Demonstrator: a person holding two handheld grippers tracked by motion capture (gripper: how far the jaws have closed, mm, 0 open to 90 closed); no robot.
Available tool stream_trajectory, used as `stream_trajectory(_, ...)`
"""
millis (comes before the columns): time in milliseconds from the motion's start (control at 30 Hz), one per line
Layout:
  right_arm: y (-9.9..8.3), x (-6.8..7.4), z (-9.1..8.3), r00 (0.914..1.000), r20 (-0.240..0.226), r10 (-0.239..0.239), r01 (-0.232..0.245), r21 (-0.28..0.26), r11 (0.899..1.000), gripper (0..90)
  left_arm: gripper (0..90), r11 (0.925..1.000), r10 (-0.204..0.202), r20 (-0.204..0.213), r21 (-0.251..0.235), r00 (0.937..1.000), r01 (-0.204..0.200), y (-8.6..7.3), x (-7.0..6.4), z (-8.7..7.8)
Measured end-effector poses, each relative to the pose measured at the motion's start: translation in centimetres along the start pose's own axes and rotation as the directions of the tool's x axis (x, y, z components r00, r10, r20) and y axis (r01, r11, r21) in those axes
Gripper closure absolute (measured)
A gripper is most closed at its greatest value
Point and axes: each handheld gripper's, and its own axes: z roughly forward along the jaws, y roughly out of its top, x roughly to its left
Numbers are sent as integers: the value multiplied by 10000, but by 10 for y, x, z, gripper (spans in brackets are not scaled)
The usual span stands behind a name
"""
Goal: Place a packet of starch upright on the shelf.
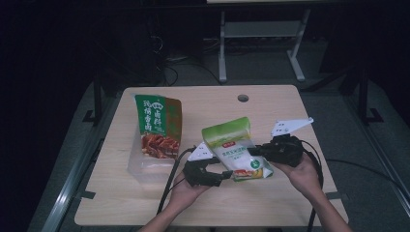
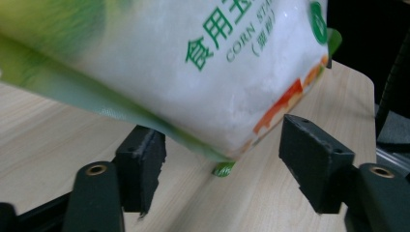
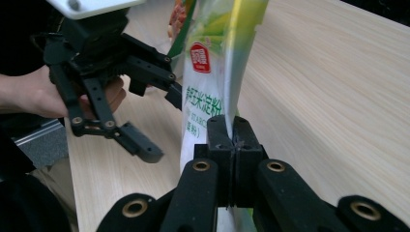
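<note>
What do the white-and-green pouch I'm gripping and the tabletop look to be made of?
The starch pouch looks like thin, glossy printed plastic film: it shines, creases and pinches flat where the right gripper clamps its edge. White powder seems to show through a clear part. The table looks like pale wood-grain laminate or veneer, matt with fine straight grain; which of the two is unclear.

Bystanders on the pale wooden surface [image 1: 270,104]

A green and brown printed snack pouch [image 1: 158,126], showing reddish food, lies on a clear plastic tray [image 1: 145,166] at the left half of the surface. A small round hole [image 1: 243,98] sits near the far edge. Behind, a white metal frame [image 1: 261,34] stands on the dark floor.
</note>
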Motion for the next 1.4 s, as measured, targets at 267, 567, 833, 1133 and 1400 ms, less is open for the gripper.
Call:
stream_trajectory(267, 6, 6, 15, 9994, -331, -88, 77, -356, 9993, 889, 592, 9977, -538, -267, -437, 9982, 527, 0, 11, -16)
stream_trajectory(567, 7, 6, 28, 9976, -697, -52, 16, -523, 9986, 888, 766, 9982, -48, -1230, -600, 9924, -26, 5, 3, -29)
stream_trajectory(833, 3, 7, 43, 9964, -817, -209, 196, -162, 9997, 884, 794, 9963, 806, -2109, -109, 9742, -848, 3, -5, -36)
stream_trajectory(1133, -3, 10, 53, 9957, -823, -433, 486, 638, 9968, 871, 803, 9879, 1547, -2402, 280, 9583, -1525, -3, -11, -37)
stream_trajectory(1400, -17, 7, 63, 9938, -1071, -311, 450, 1301, 9905, 797, 813, 9825, 1863, -2433, 467, 9519, -1803, -8, -16, -35)
